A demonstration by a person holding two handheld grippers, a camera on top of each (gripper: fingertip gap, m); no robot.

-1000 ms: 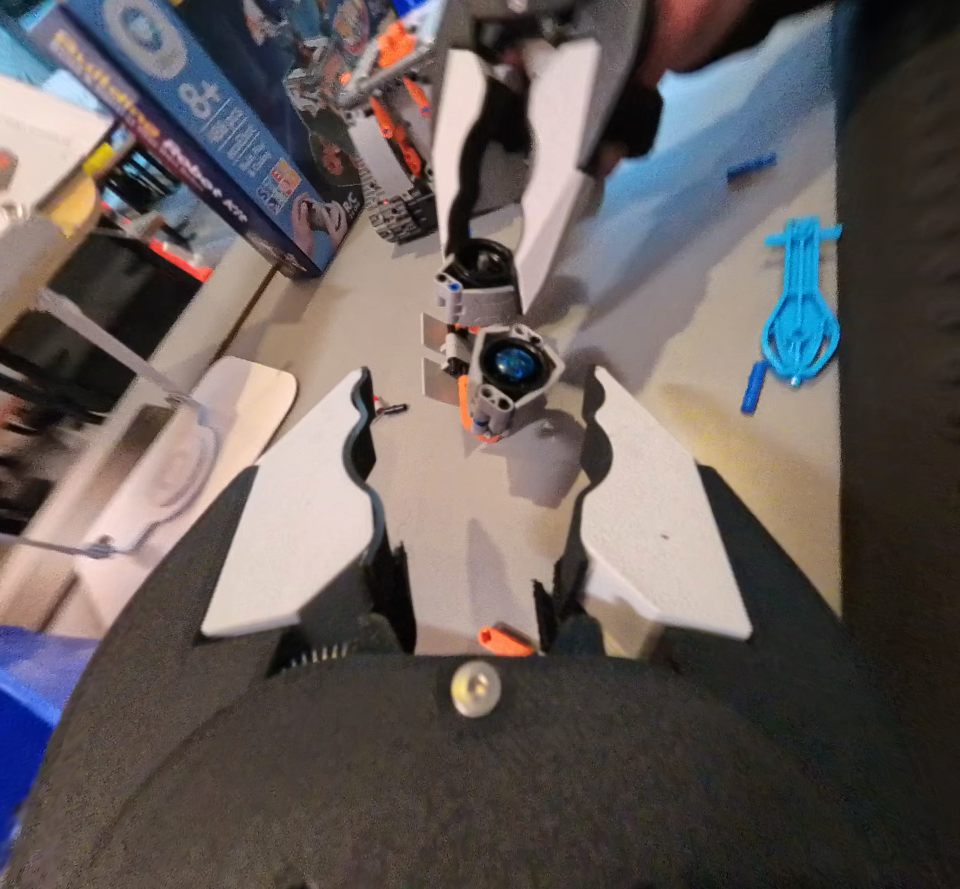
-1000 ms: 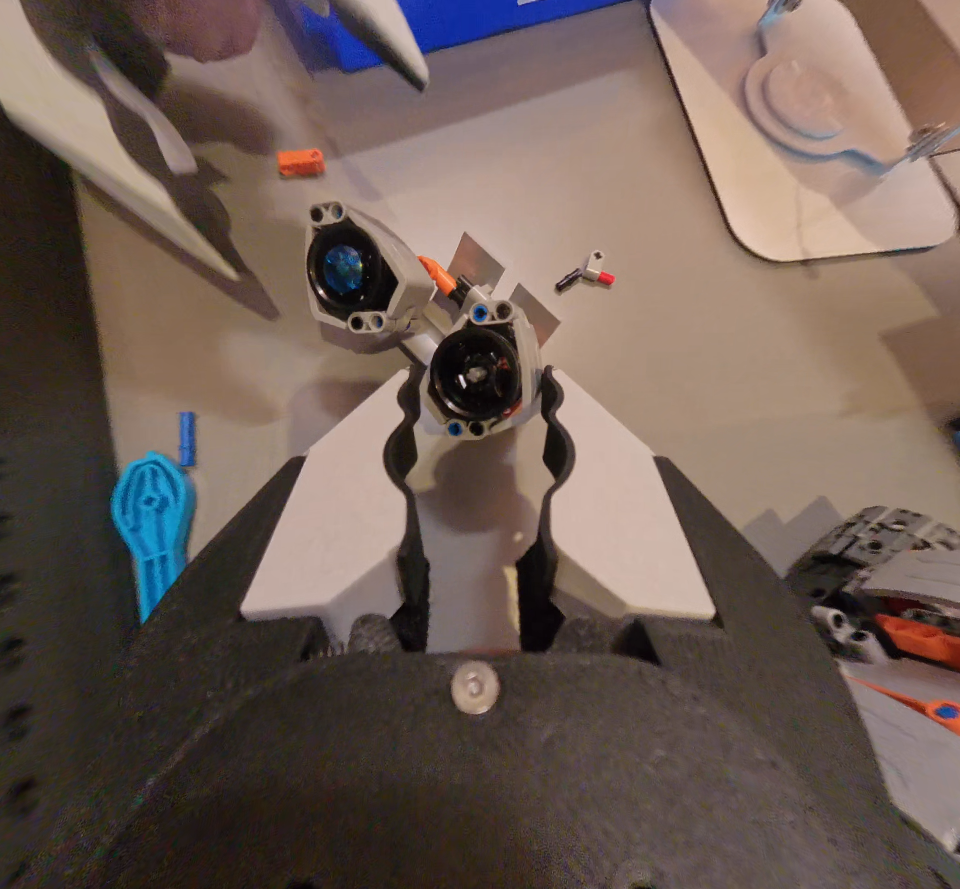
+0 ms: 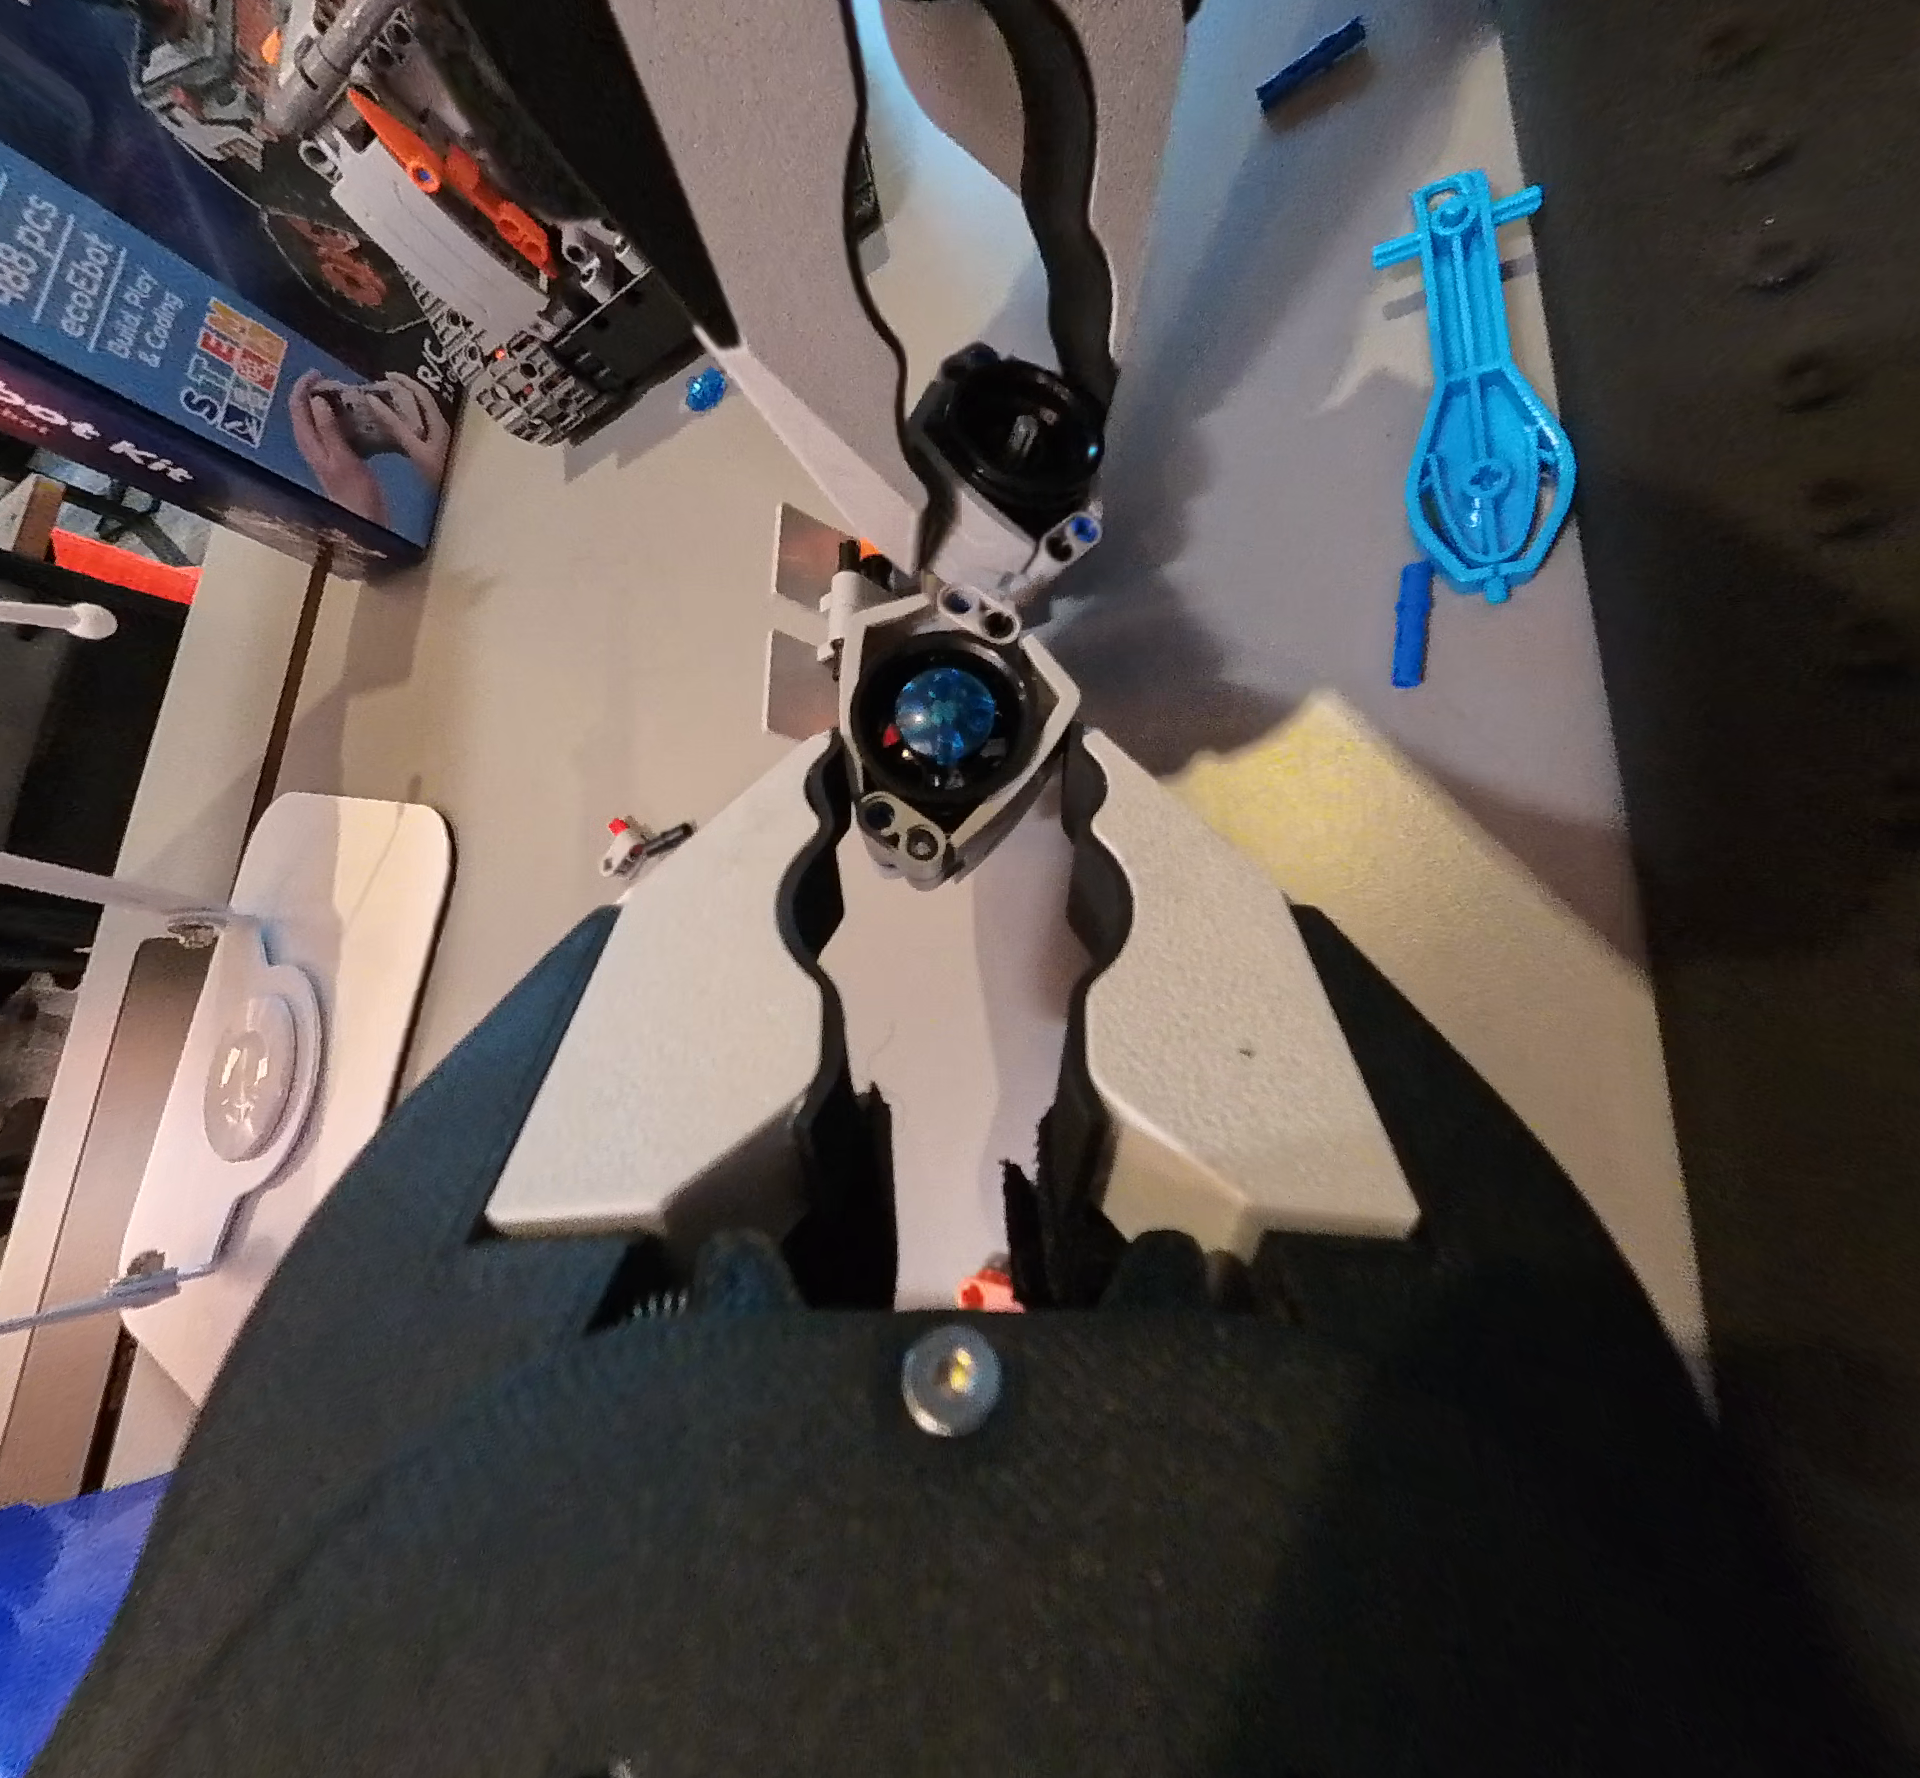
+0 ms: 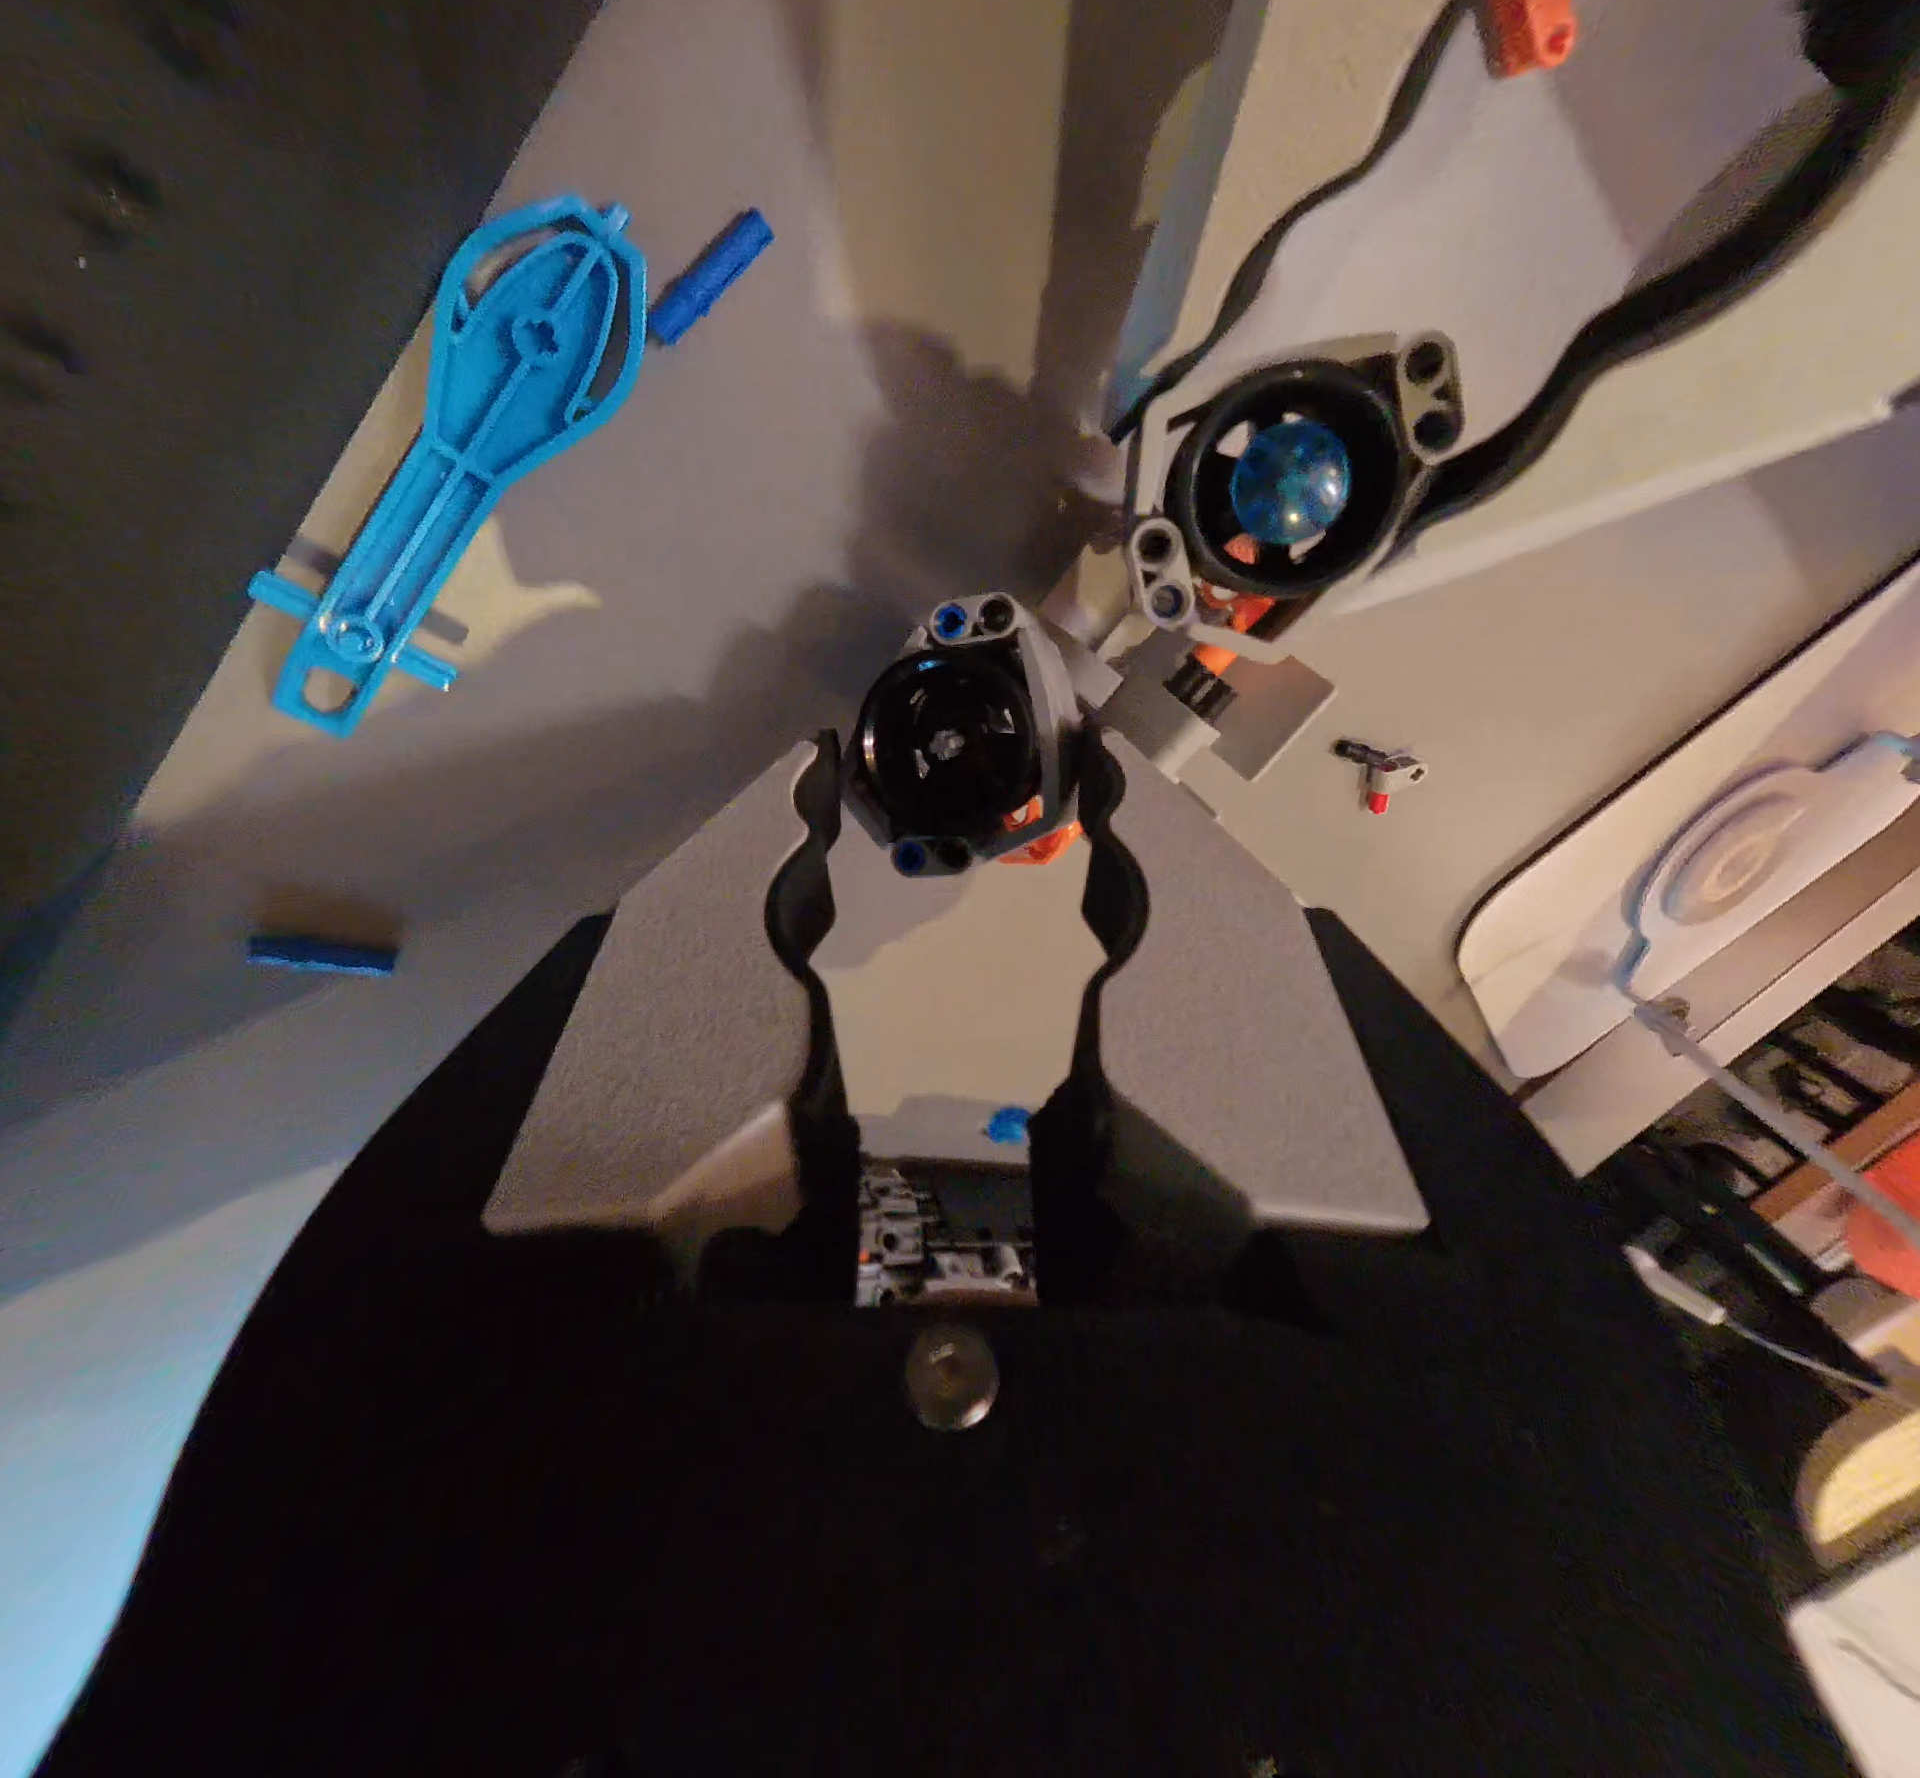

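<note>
A grey brick-built twin-pod assembly [image 3: 951, 720] with round black housings is pinched at both ends: the left claw [image 3: 951, 793] clamps the blue-domed pod [image 4: 1288, 481], the right claw [image 4: 961, 783] its dark twin. Beside it, a blue plastic separator tool [image 3: 1481, 409] lies on the smooth beige surface [image 3: 582, 648].

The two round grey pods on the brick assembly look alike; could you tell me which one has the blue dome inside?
The pod between the left hand-held gripper fingers; the right hand-held gripper pod shows only black inside.
</note>
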